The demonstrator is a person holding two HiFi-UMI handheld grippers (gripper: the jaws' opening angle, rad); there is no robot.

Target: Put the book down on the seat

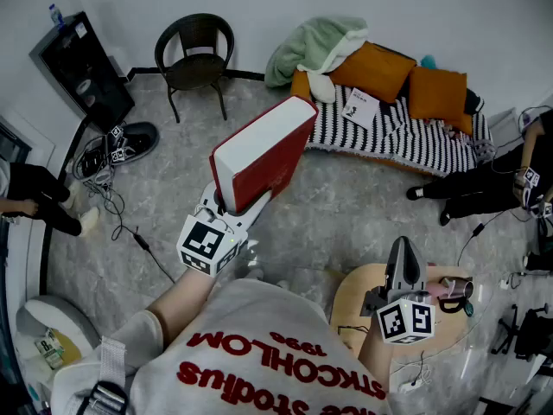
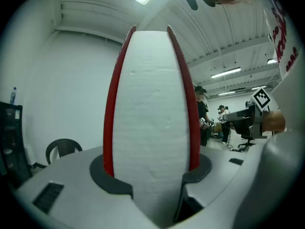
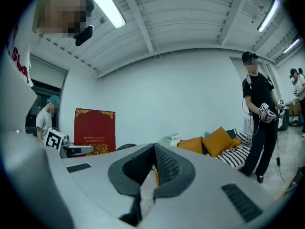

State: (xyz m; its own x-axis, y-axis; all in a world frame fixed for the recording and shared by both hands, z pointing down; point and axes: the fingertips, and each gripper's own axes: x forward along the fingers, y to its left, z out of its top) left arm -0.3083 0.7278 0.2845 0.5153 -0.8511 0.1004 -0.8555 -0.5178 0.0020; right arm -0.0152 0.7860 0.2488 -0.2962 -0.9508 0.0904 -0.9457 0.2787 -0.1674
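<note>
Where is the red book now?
In the head view, the red book is left of centre, gripped in the left claw above the floor, short of the striped sofa.

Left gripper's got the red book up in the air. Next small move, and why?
Probably carry the red book forward toward the black chair, with the left gripper clamped on it. The book hangs over bare floor, well short of any seat, and the chair's seat looks free; the striped sofa is the other candidate.
</note>
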